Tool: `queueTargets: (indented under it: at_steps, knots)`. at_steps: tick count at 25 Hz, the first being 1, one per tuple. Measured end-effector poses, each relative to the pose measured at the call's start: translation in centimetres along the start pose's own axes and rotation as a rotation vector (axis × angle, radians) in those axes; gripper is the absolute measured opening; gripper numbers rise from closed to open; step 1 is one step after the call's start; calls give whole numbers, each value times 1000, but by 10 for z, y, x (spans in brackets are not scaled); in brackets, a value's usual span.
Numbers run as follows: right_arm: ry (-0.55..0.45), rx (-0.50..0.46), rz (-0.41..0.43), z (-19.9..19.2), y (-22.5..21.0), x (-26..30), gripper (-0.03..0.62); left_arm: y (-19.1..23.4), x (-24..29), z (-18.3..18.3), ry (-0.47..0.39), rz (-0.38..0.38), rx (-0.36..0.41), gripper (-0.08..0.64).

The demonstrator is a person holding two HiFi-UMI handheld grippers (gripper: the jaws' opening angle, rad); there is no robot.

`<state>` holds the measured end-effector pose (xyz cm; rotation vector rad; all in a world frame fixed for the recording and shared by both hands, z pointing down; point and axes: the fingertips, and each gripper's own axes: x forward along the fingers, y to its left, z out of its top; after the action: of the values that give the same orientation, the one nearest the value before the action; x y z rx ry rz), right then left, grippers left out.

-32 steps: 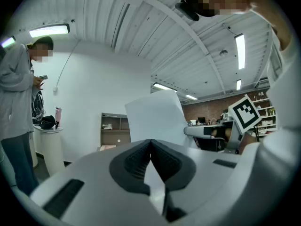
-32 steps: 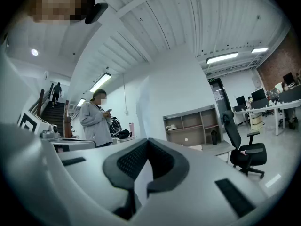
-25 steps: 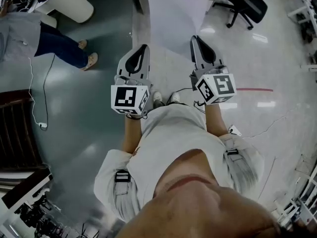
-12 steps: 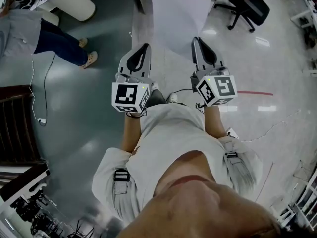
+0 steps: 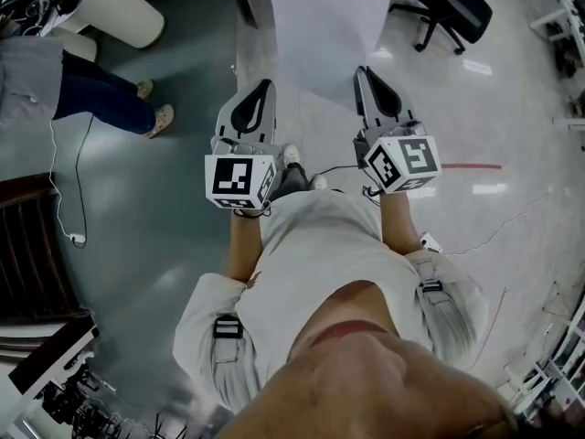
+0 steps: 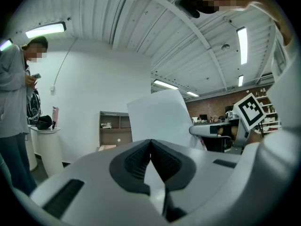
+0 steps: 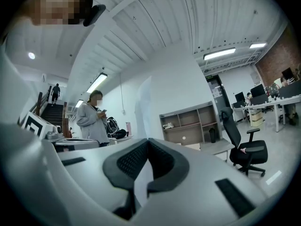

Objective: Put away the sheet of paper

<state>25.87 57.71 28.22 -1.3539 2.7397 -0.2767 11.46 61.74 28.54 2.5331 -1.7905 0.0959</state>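
A white sheet of paper [image 5: 315,26] stretches forward over the floor, held level between both grippers. My left gripper [image 5: 267,85] is shut on the sheet's near left edge. My right gripper [image 5: 361,69] is shut on its near right edge. In the left gripper view the sheet [image 6: 160,114] rises out of the closed jaws of the left gripper [image 6: 150,141], with the right gripper's marker cube [image 6: 249,111] beside it. In the right gripper view the sheet [image 7: 143,105] runs nearly edge-on out of the closed jaws of the right gripper [image 7: 148,140].
A person [image 5: 87,90] stands at the left beside a white round stand [image 5: 128,7]. A black office chair [image 5: 452,3] is at the upper right. An open shelf unit [image 7: 188,121] stands ahead by the wall. Dark stairs [image 5: 27,245] and a floor cable [image 5: 69,181] lie left.
The floor, the standing person and the chair have shifted slightly in view as the wearer steps forward. Both grippers keep their hold on the sheet.
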Motion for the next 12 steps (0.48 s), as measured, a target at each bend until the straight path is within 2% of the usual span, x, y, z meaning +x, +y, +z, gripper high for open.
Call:
queueTargets:
  at_steps: [5,12]
  knots:
    - [-9,-11,-32,4,-4,36,20,31,25,5,-18,-28,13,21]
    - [27,-18,-55,-5,10,87,20,83,47,-2,-6,-51,-18,21]
